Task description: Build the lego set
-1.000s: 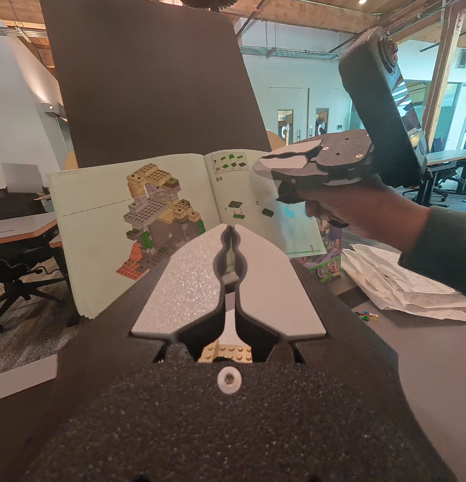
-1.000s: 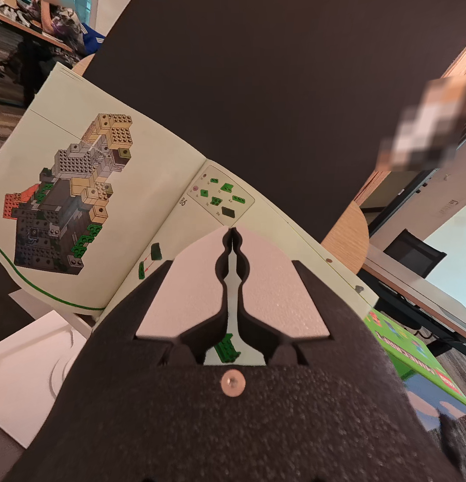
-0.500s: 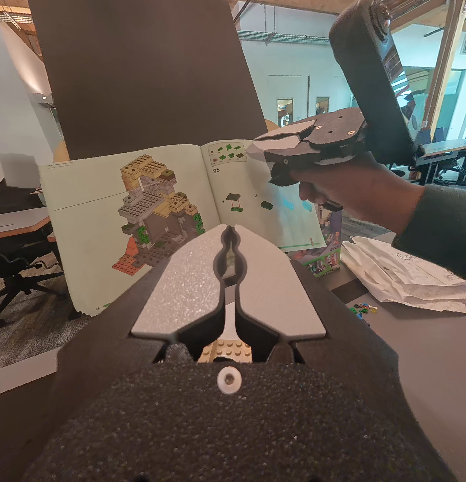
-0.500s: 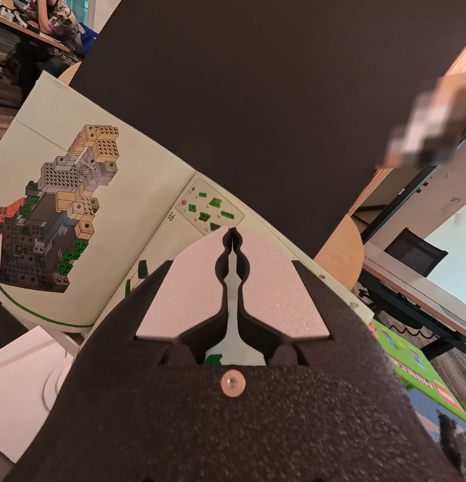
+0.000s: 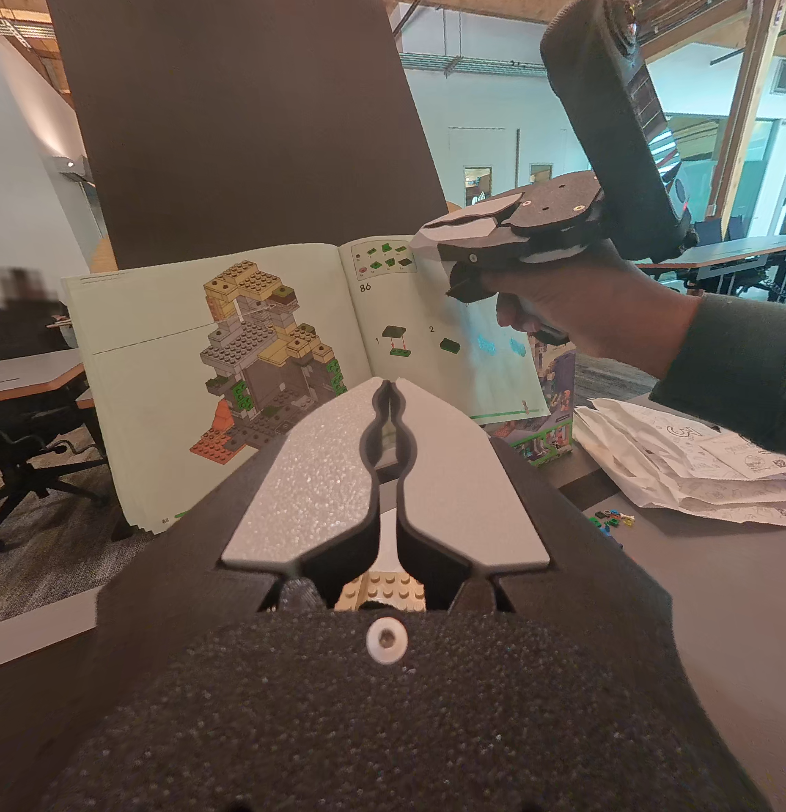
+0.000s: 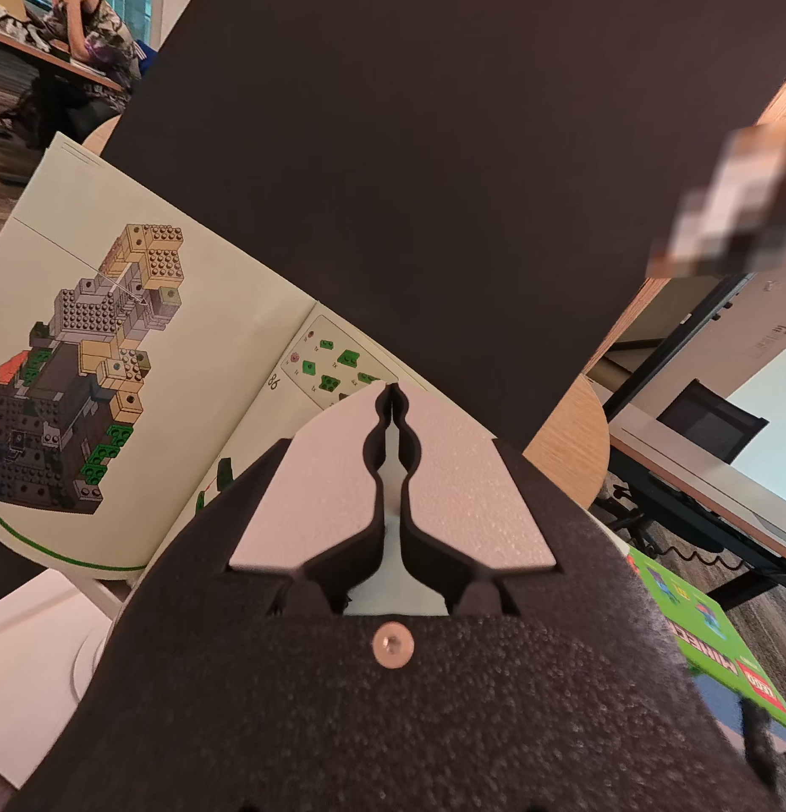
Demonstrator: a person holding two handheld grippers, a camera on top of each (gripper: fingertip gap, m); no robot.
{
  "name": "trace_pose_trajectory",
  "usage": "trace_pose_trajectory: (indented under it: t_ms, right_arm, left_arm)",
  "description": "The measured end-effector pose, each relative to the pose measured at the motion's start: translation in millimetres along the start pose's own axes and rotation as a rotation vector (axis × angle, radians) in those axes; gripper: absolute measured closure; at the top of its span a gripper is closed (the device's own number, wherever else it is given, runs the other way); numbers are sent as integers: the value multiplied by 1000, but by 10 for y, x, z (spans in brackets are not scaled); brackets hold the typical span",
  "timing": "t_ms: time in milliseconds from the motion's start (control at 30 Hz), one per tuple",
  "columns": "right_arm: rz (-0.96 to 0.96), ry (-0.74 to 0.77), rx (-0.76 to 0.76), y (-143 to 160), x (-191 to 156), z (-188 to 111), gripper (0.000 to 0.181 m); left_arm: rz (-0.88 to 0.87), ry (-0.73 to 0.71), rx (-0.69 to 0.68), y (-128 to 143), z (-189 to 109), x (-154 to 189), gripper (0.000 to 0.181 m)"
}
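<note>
The open instruction booklet (image 5: 162, 351) stands against a dark board (image 5: 250, 132); it also shows in the right wrist view (image 6: 206, 307). My right gripper (image 6: 392, 389) is shut on the top outer corner of the booklet's right page (image 5: 483, 351). The pale page shows between its jaws. In the left wrist view the right gripper (image 5: 426, 233) is held by a hand at the upper right. My left gripper (image 5: 389, 386) is shut and empty, low in front of the booklet. A tan studded lego piece (image 5: 384, 589) shows below it through the gap.
A green lego box (image 5: 545, 439) stands behind the booklet at the right and also shows in the right wrist view (image 6: 690, 615). Crumpled white paper bags (image 5: 690, 461) and a few small loose pieces (image 5: 611, 520) lie on the grey table. A white sheet (image 6: 31, 659) lies below the booklet. About 20 cm separates my left fingertips from my right.
The right gripper has moved up and to the right along the right page to its top corner. The left gripper stays shut and has hardly moved.
</note>
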State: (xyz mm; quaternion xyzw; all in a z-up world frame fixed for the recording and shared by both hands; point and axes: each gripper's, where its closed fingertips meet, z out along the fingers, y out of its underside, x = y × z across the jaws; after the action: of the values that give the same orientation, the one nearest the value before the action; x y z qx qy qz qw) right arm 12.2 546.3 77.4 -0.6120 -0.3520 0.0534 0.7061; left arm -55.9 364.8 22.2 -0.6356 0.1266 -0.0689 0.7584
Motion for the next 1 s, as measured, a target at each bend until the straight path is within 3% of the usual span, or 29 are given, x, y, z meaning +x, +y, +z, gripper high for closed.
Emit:
trace_pose_trajectory:
  t_ms: [333,567,733,1000]
  right_arm:
    - [-4,-10,-14,105,-67,-112,181]
    - [40,-37,-7,179,-157,-483,181]
    - [174,-53,3,268,-344,-1021,181]
    - [472,-96,18,794,-929,-2325,181]
  left_arm:
    - [-23,-6,-12,6,-4,10,181]
    - [-12,-1,-39,44,1,84,181]
    - [14,39,-34,-14,-23,266,181]
    - [38,112,-8,-282,-255,574,181]
